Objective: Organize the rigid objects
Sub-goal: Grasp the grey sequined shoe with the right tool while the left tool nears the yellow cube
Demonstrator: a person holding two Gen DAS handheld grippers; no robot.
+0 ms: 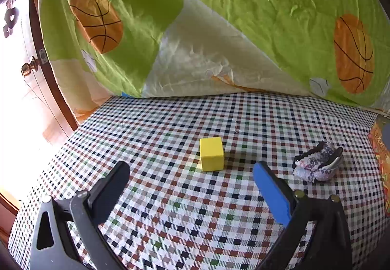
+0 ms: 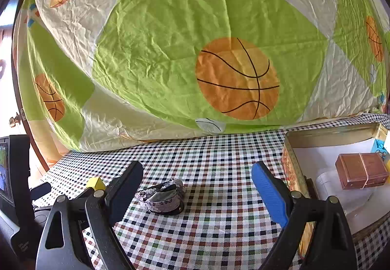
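Note:
A yellow cube (image 1: 211, 153) sits on the checked tablecloth, just beyond my open, empty left gripper (image 1: 191, 170). A small patterned hair clip (image 1: 316, 164) lies to its right. In the right wrist view the same clip (image 2: 162, 195) lies between and just beyond the jaws of my open, empty right gripper (image 2: 197, 170). The yellow cube (image 2: 95, 183) peeks out behind its left finger. An open metal tin (image 2: 292, 172) at the right holds a brown box (image 2: 360, 173) tied with a band.
A green and cream sheet with basketball prints (image 2: 195, 51) hangs behind the table. The tin's edge (image 1: 380, 155) shows at the right in the left wrist view. A wooden door with a brass knob (image 1: 29, 68) is at the left. The left gripper's body (image 2: 17, 184) stands at far left.

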